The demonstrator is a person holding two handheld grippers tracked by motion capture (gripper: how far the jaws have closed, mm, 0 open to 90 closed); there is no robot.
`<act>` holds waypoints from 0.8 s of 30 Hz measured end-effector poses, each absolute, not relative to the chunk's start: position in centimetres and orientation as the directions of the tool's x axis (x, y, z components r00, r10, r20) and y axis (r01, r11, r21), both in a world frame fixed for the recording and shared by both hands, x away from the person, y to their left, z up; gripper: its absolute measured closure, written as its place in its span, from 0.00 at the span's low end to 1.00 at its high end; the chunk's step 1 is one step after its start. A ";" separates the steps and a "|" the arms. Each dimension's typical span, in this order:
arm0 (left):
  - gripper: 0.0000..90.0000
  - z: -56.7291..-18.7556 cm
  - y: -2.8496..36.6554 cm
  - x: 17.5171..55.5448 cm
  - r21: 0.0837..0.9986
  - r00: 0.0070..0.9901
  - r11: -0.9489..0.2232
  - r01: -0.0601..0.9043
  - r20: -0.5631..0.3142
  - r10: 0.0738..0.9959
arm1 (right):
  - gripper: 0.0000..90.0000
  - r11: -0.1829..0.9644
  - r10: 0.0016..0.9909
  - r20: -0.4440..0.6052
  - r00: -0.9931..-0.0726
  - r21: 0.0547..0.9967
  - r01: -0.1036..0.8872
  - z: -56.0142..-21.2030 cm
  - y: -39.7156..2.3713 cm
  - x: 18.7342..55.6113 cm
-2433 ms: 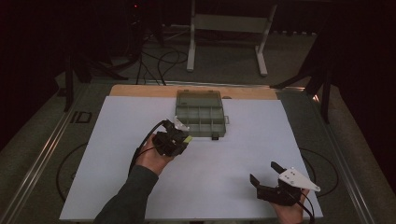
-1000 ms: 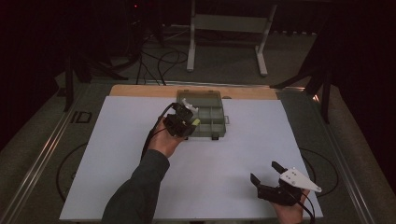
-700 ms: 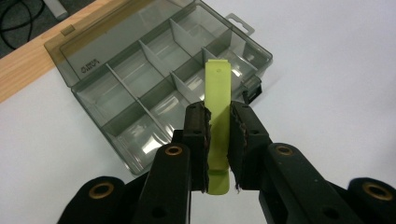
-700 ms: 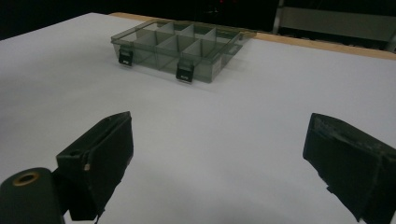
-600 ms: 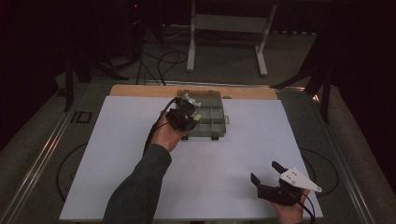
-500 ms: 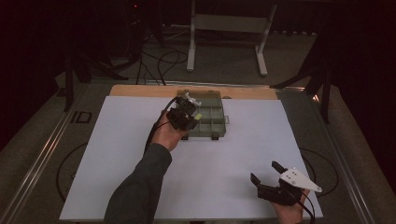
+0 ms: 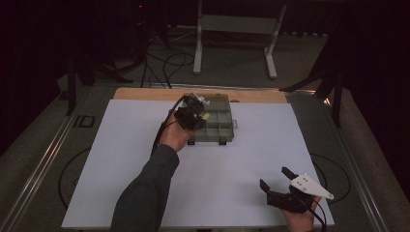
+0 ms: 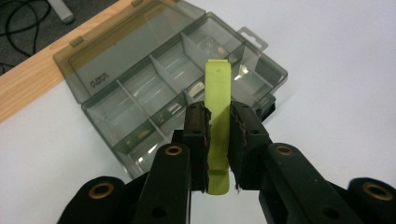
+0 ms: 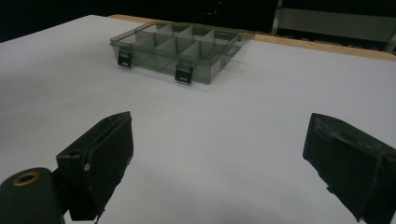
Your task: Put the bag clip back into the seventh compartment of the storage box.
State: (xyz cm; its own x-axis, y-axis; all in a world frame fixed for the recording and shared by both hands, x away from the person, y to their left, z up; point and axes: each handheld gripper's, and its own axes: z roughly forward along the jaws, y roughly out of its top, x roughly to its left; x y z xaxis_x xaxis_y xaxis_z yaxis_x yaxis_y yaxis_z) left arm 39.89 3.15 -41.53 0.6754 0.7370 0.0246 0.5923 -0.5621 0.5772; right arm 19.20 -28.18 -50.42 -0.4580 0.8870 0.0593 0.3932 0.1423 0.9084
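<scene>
A wooden table [image 7: 145,93] carries a white sheet [image 7: 212,183] covering nearly all of its top; bare wood shows along the far edge. One smoky clear compartment box [image 7: 220,123], lid open, rests on the sheet near that edge.

Three cameras on my table: one overhead, one riding each of my claws.

The high view looks forward and down from my side, taking in the whole white sheet [image 7: 203,188] from far off. My left gripper [image 8: 218,123] camera looks steeply down along its jaws, close over the compartment box [image 8: 140,84]. My right gripper [image 9: 219,163] camera sits low, nearly level, facing across the sheet at the same box [image 9: 182,46] from well away. All three share that box [image 7: 220,121].
</scene>
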 end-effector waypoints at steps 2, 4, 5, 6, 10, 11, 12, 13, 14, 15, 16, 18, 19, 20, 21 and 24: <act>0.88 -41.7 3.1 40.1 0.576 0.674 -0.560 0.595 0.021 0.738 | 0.09 0.139 0.888 0.061 -0.456 0.909 0.392 -50.4 -28.2 19.2; 0.88 -41.8 3.0 40.2 0.577 0.672 -0.557 0.597 0.019 0.740 | 0.09 0.136 0.889 0.062 -0.454 0.910 0.391 -50.4 -28.3 19.2; 0.88 -41.8 3.0 40.2 0.577 0.672 -0.557 0.597 0.019 0.740 | 0.09 0.136 0.889 0.062 -0.454 0.910 0.391 -50.4 -28.3 19.2; 0.88 -41.9 2.9 40.4 0.579 0.672 -0.555 0.597 0.016 0.740 | 0.09 0.136 0.889 0.061 -0.453 0.910 0.391 -50.3 -28.3 19.2; 0.88 -42.1 2.7 40.7 0.586 0.667 -0.543 0.601 0.006 0.745 | 0.09 0.135 0.889 0.062 -0.454 0.911 0.390 -50.3 -28.3 19.2; 0.88 -42.2 2.6 40.8 0.586 0.667 -0.543 0.601 0.005 0.745 | 0.09 0.133 0.889 0.064 -0.454 0.911 0.389 -50.3 -28.3 19.2; 0.88 -42.2 2.6 40.8 0.586 0.667 -0.543 0.601 0.005 0.745 | 0.09 0.133 0.889 0.064 -0.454 0.911 0.389 -50.3 -28.3 19.2; 0.88 -42.2 2.5 40.8 0.584 0.667 -0.545 0.602 0.007 0.745 | 0.09 0.133 0.889 0.064 -0.454 0.912 0.389 -50.3 -28.3 19.2; 0.88 -42.2 2.5 40.9 0.580 0.670 -0.551 0.600 0.012 0.743 | 0.09 0.133 0.889 0.064 -0.454 0.912 0.388 -50.3 -28.3 19.2; 0.88 -42.2 2.1 41.0 0.586 0.671 -0.549 0.596 0.011 0.741 | 0.09 0.131 0.890 0.066 -0.451 0.911 0.391 -50.3 -28.3 19.2; 0.88 -42.2 2.1 41.0 0.586 0.671 -0.549 0.596 0.011 0.741 | 0.09 0.131 0.890 0.066 -0.451 0.911 0.391 -50.3 -28.3 19.2; 0.88 -42.0 1.6 41.3 0.585 0.676 -0.556 0.591 0.017 0.737 | 0.09 0.130 0.890 0.066 -0.450 0.911 0.391 -50.3 -28.4 19.2; 0.88 -41.9 1.6 41.3 0.586 0.676 -0.556 0.589 0.019 0.736 | 0.09 0.128 0.891 0.068 -0.449 0.911 0.391 -50.3 -28.4 19.2; 0.88 -41.8 1.2 41.5 0.591 0.675 -0.550 0.589 0.014 0.738 | 0.09 0.125 0.892 0.069 -0.447 0.912 0.391 -50.3 -28.5 19.2; 0.88 -41.8 1.2 41.5 0.591 0.675 -0.550 0.589 0.014 0.738 | 0.09 0.126 0.891 0.068 -0.449 0.913 0.388 -50.3 -28.5 19.2; 0.88 -41.8 0.9 41.8 0.594 0.673 -0.549 0.589 0.016 0.739 | 0.09 0.119 0.893 0.073 -0.443 0.913 0.390 -50.3 -28.6 19.2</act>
State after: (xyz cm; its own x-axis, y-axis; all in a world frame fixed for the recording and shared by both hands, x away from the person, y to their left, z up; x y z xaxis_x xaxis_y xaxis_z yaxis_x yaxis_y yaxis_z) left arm 41.77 0.90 -41.84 0.6732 0.7393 0.0157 0.5887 -0.5486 0.5937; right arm 19.18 -28.56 -50.29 -0.4433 0.8934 0.0728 0.3902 0.1193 0.9130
